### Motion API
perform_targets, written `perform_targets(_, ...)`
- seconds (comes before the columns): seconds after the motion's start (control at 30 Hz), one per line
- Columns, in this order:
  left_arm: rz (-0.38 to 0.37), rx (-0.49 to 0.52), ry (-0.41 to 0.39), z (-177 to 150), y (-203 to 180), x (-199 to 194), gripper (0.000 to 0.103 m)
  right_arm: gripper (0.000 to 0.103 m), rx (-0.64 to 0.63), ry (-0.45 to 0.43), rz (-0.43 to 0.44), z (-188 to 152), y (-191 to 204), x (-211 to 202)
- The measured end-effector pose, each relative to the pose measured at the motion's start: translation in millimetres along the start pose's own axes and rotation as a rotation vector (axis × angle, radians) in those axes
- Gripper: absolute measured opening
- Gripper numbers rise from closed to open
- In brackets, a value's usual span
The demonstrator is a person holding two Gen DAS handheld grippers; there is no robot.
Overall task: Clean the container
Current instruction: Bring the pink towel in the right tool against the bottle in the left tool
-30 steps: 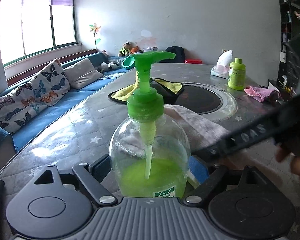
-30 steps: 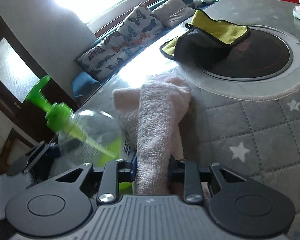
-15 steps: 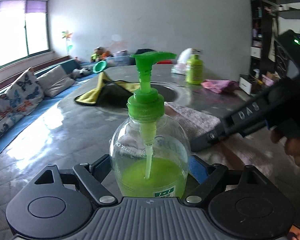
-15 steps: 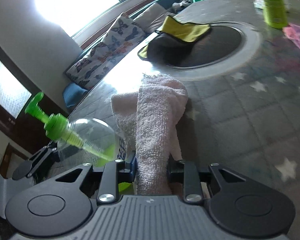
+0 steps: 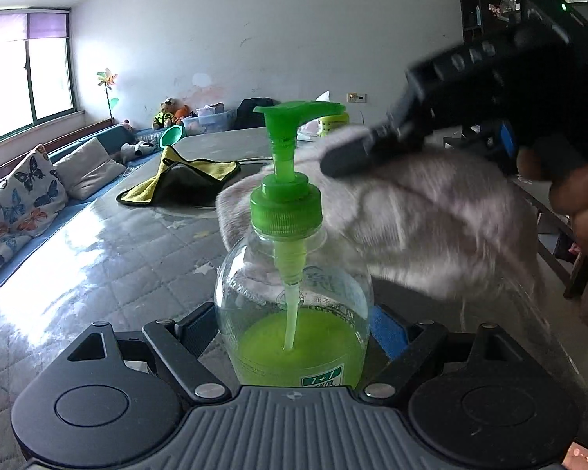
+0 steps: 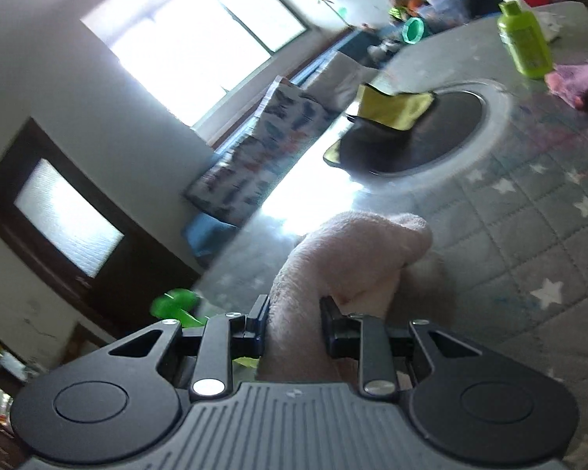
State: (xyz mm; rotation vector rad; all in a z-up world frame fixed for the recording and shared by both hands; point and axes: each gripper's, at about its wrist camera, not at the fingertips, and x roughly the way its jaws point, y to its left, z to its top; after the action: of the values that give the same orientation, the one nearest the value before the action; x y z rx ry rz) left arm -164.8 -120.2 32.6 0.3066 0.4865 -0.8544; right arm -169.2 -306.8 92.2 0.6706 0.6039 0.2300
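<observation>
A clear, rounded plastic pump bottle (image 5: 294, 313) with a green screw collar and green pump head, about a third full of bright green liquid, stands upright at the lower centre of the left wrist view, clamped at its base between the two black fingers of the left gripper (image 5: 294, 337). Behind and to the right of its neck hangs a fluffy pale pink towel (image 5: 411, 219), blurred, its lower edge touching or just behind the bottle's shoulder. The right gripper (image 6: 294, 325) is closed on that towel, a thick roll of it bulging out between its fingers in the right wrist view. Beneath lies a grey quilted table cover with white stars (image 6: 529, 235). Farther up the frame, a yellow and black cloth (image 5: 180, 180) drapes over a dark round inset (image 6: 431, 133), with a lime green bottle (image 6: 523, 39) and a pink rag (image 6: 576, 82) at upper right.
</observation>
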Motion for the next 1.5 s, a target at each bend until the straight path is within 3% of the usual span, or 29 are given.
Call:
perform_targets(0.1,0.004,-0.004,-0.002,-1,-1,-1,0.087,0.026,0.004,-0.03,0.048,-2,6,-13)
perform_targets(0.17,0.006,-0.004,-0.004,-1,-1,-1,0.087,0.026,0.02,-0.025,0.059,7,-11,-6)
perform_targets(0.47,0.012,0.003,-0.005,-1,-2,-1,0.087,0.026,0.103,0.057,-0.051,-7,-46,24)
perform_targets(0.63,0.019,0.002,0.005,0,-3,0,0.087,0.026,0.044,0.079,-0.131,-11,-44,29)
perform_targets(0.73,0.018,-0.009,0.003,1,-3,-4,0.089,0.029,0.009,0.092,-0.178,-14,-43,32)
perform_targets(0.77,0.018,-0.012,-0.002,2,-3,-5,0.09,0.034,0.0,0.086,-0.18,-11,-41,30)
perform_targets(0.8,0.018,-0.014,-0.007,2,-3,-6,0.093,0.046,-0.015,0.075,-0.182,-8,-37,29)
perform_targets(0.87,0.018,-0.009,-0.016,3,-4,-9,0.093,0.056,-0.023,0.077,-0.187,-3,-36,32)
perform_targets(1.23,0.034,-0.036,-0.003,6,-7,-7,0.094,0.058,-0.05,0.118,-0.227,21,-36,63)
perform_targets(1.5,0.03,-0.062,0.007,5,-5,-5,0.094,0.059,-0.02,0.152,-0.175,14,-46,75)
